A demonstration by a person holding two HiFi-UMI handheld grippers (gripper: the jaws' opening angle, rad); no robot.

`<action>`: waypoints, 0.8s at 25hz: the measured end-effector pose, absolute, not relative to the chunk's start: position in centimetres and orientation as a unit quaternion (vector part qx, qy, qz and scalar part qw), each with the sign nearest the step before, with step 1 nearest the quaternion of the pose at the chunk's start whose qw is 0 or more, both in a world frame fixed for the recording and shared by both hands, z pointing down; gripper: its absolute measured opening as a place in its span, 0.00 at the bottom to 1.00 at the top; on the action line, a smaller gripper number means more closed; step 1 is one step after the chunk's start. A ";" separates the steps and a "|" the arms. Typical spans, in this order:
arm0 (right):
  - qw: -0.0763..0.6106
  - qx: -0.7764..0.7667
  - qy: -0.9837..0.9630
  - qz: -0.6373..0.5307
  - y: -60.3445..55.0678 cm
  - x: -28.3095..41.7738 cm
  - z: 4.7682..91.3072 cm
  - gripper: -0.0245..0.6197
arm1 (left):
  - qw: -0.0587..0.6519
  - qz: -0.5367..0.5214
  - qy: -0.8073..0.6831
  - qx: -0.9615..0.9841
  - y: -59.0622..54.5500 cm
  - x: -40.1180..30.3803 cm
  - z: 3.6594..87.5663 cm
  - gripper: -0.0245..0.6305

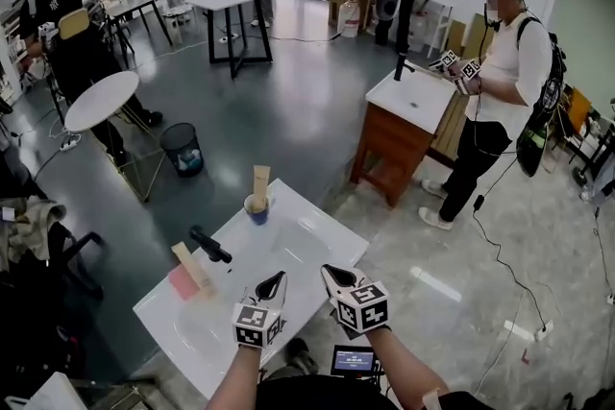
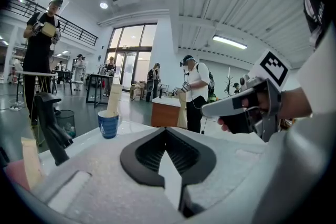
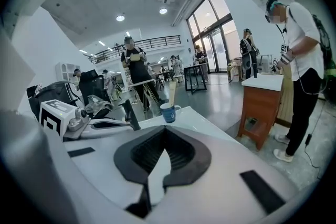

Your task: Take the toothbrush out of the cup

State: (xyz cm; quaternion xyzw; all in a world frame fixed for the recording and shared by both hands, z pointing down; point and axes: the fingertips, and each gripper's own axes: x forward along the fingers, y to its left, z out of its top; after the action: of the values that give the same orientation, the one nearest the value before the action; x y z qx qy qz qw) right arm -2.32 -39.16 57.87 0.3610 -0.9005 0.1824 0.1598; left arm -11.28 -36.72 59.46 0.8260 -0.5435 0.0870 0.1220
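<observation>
Both grippers sit at the near right edge of the white table (image 1: pixel 300 237), side by side and just apart. The left gripper (image 1: pixel 278 277) has its jaws brought together with nothing between them, and the right gripper (image 1: pixel 328 270) is the same: tips closed and empty. The blue cup (image 1: pixel 256 209) stands well away from them at the table's far corner, close to the edge. The toothbrush (image 1: pixel 260 183) stands upright in it, showing as a pale flat strip well above the rim. Between the grippers and the cup the tabletop is bare. The things on it lie to the left: a black tap (image 1: pixel 209 245), and nearer the left edge a pale block (image 1: pixel 191 265) touching a pink pad (image 1: pixel 182 284). Past the far corner the grey floor (image 1: pixel 288 110) runs wide and open. A black bin (image 1: pixel 181 149) and a round table (image 1: pixel 101 99) stand off to the far left. To the far right is a wooden cabinet (image 1: pixel 394 144), with a person (image 1: pixel 504 82) standing beside it.
</observation>
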 end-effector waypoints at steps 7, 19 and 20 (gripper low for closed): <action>0.174 0.354 -0.900 0.185 -43.6 -5.0 58.7 0.05 | 0.134 0.074 -0.548 0.823 -41.4 -13.6 60.0 0.05; 0.192 0.306 -0.911 0.198 -47.2 -7.3 60.7 0.05 | 0.158 0.078 -0.582 0.794 -44.4 -15.1 61.9 0.05; 0.192 0.299 -0.914 0.197 -47.6 -7.5 60.6 0.05 | 0.158 0.079 -0.587 0.790 -44.7 -15.2 61.8 0.05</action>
State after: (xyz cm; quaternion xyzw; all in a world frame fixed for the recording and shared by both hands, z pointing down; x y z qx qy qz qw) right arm -7.45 -47.57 60.56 0.2995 -0.9136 0.1969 0.1918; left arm -15.20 -44.68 61.83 0.7898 -0.5874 0.0785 0.1580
